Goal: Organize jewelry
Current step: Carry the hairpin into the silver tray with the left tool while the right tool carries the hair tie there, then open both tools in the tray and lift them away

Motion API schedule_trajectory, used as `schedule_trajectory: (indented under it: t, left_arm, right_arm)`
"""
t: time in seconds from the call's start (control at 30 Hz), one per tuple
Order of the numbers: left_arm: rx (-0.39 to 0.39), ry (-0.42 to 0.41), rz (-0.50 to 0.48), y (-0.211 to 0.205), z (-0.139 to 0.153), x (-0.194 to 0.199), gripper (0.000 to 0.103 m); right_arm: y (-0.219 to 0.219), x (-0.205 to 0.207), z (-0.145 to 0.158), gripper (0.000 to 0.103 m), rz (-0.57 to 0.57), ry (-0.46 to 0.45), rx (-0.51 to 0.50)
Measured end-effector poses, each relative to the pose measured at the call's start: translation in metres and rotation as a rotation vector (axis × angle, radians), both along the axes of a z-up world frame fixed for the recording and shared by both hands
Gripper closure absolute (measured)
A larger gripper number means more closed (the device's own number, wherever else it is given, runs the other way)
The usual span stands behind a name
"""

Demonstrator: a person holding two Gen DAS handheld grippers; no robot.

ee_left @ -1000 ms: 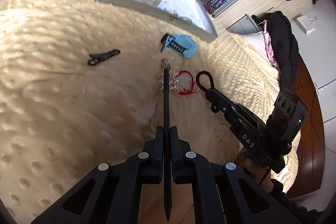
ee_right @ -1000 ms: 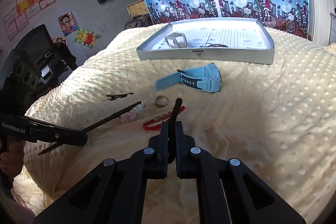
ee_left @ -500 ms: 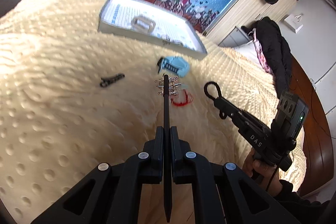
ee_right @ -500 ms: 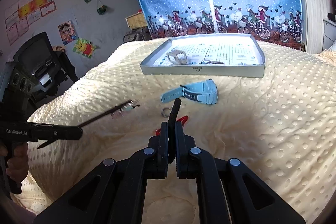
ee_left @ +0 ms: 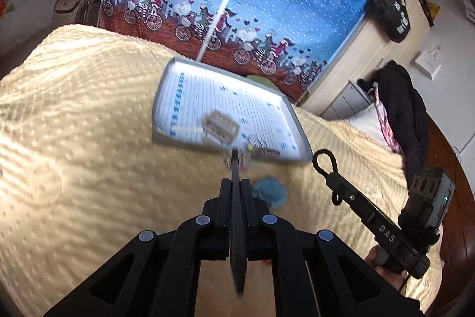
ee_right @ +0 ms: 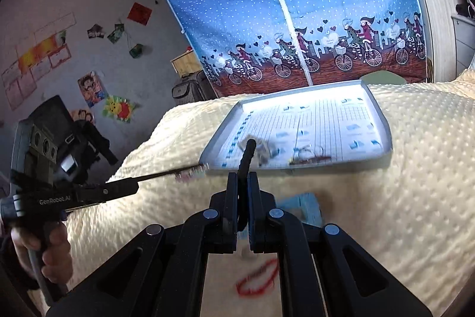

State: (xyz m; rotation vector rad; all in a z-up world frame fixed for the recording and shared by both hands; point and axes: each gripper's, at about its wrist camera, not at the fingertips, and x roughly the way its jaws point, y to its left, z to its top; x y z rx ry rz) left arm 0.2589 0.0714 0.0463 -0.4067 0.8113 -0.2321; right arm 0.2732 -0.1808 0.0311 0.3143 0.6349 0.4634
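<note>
The big yellow blanket (ee_right: 415,198) covers the bed. On its far side sits the gray tray (ee_right: 383,121). Some jewelry is already in the tray: a pale watch band (ee_left: 220,125) and a thin bangle (ee_right: 308,152) near the front edge.

The left gripper (ee_left: 236,165) is pinched tight on a long thin stick. A sparkly bracelet (ee_right: 190,172) hangs from the stick's tip, just beside the tray's near edge. I think it goes in the tray next.

Still left on the blanket, near us, are the blue watch (ee_left: 271,193) and the red bracelet (ee_right: 258,280).

The right gripper (ee_right: 248,153) is pinched tight on a loop tool (ee_left: 325,162). That tool carries nothing.
</note>
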Motion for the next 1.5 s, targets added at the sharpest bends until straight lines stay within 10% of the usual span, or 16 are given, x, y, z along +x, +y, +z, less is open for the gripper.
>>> schedule_trajectory:
  t: [0.5,1.07,1.23,1.4,1.5]
  left_arm:
    - [-0.070,-0.008,0.026,0.023,-0.051,0.150,0.102]
    - [0.072,-0.001,-0.038,0.001,-0.094,0.145,0.102]
    - [0.121,-0.019,-0.044,-0.002,-0.084,0.131,0.102]
    - [0.173,-0.057,-0.061,-0.008,-0.064,0.113,0.102]
    - [0.198,-0.070,-0.066,-0.010,-0.052,0.098,0.101]
  right_arm:
    - [0.049,0.135,-0.046,0.098,0.002,0.105,-0.004]
    - [0.043,0.150,-0.088,0.096,-0.028,0.244,-0.047]
    - [0.032,0.137,-0.078,0.064,-0.052,0.209,-0.073]
    - [0.020,0.115,-0.054,0.058,-0.076,0.135,-0.118]
    - [0.013,0.096,-0.034,0.032,-0.108,0.063,-0.153]
